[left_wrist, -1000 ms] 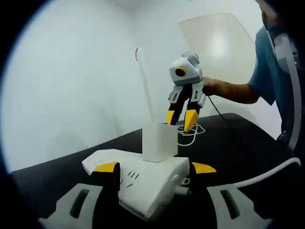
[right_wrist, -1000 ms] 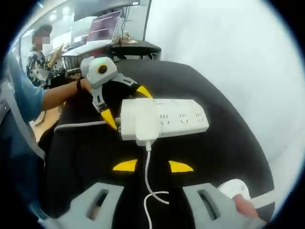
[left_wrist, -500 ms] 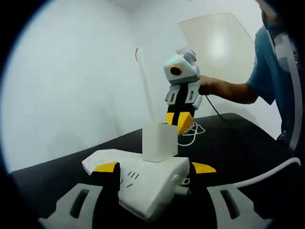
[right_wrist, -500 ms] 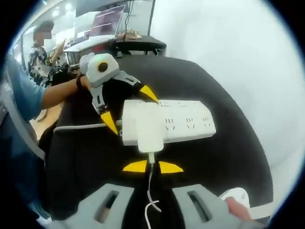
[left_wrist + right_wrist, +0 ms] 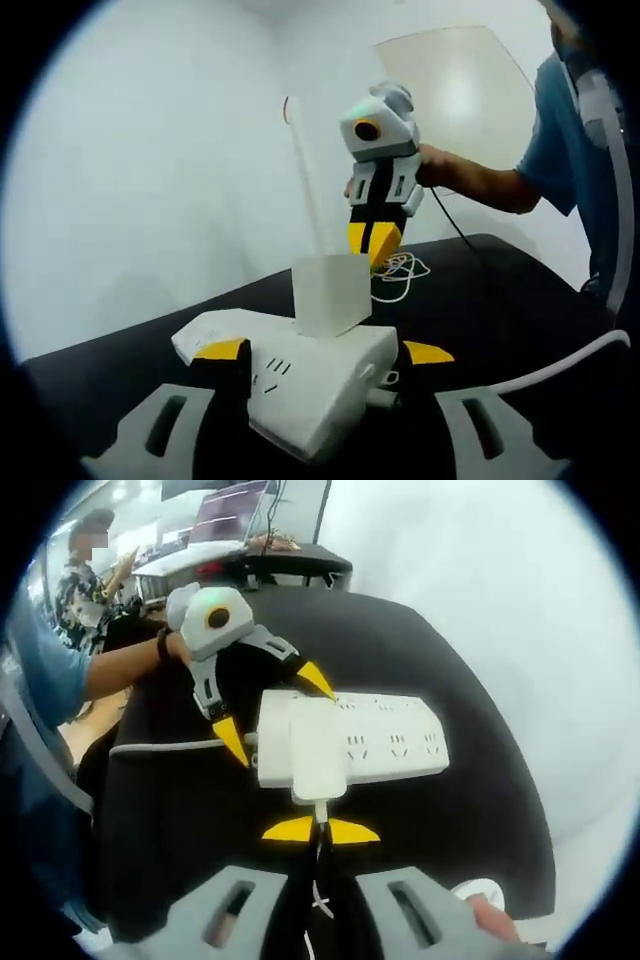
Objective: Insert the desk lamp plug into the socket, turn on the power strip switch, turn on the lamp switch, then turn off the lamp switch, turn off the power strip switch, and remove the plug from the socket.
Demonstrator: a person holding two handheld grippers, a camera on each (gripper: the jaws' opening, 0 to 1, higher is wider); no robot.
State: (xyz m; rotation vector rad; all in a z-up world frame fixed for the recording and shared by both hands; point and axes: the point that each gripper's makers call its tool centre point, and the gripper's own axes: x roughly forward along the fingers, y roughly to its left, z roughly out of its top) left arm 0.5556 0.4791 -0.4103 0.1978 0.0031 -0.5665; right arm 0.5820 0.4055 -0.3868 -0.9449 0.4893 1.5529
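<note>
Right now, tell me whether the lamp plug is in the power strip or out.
In. The white plug sits on the power strip, and the right gripper is shut on its cord.

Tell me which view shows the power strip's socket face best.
The right gripper view: it looks down on the power strip, so the socket holes and the plug show. The left gripper view sees the strip from its end, with the plug standing on it.

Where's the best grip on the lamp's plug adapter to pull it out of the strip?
Probably the white adapter block itself, gripper jaws across its two flat side faces, coming from above along the pull direction. It stands proud of the power strip, so the sides are exposed. The cord below it is thin; avoid pulling there.
</note>
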